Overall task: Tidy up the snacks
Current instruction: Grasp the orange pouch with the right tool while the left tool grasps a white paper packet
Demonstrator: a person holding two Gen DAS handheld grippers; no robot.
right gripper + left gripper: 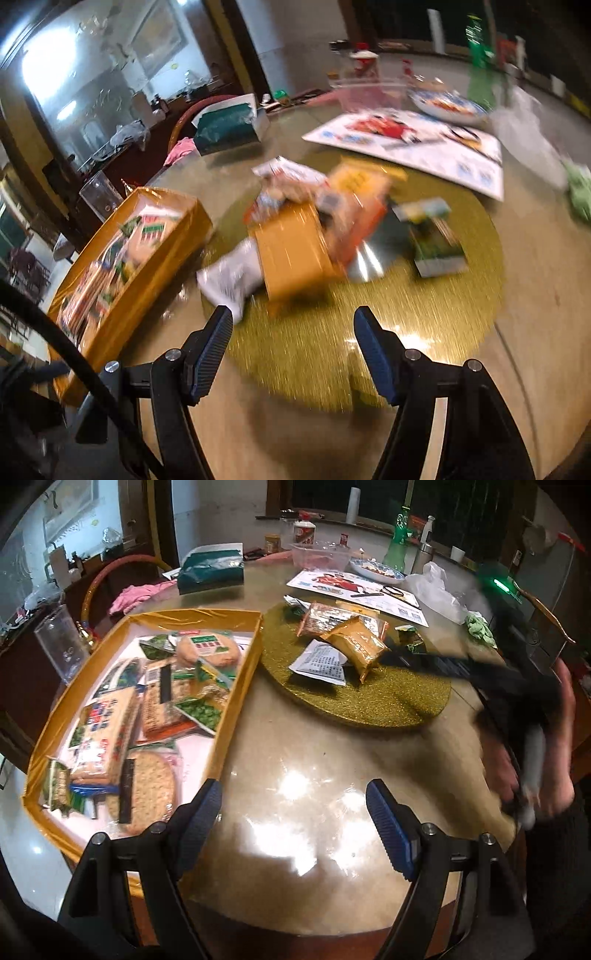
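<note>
The right gripper (291, 354), wide open and empty, approaches the orange packet (295, 251) on the gold mat (424, 325); next, grasp it for the gold box (236, 686). The left gripper (293, 827) hangs open, empty.

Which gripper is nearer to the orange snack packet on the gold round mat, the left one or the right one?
Right. The right gripper hangs open over the gold round mat, just short of the orange snack packet. The left gripper is open over bare table, off the mat, beside the gold tray.

No legible text on the snack packets (354, 642) or poster (358, 590), print too blurred.
</note>
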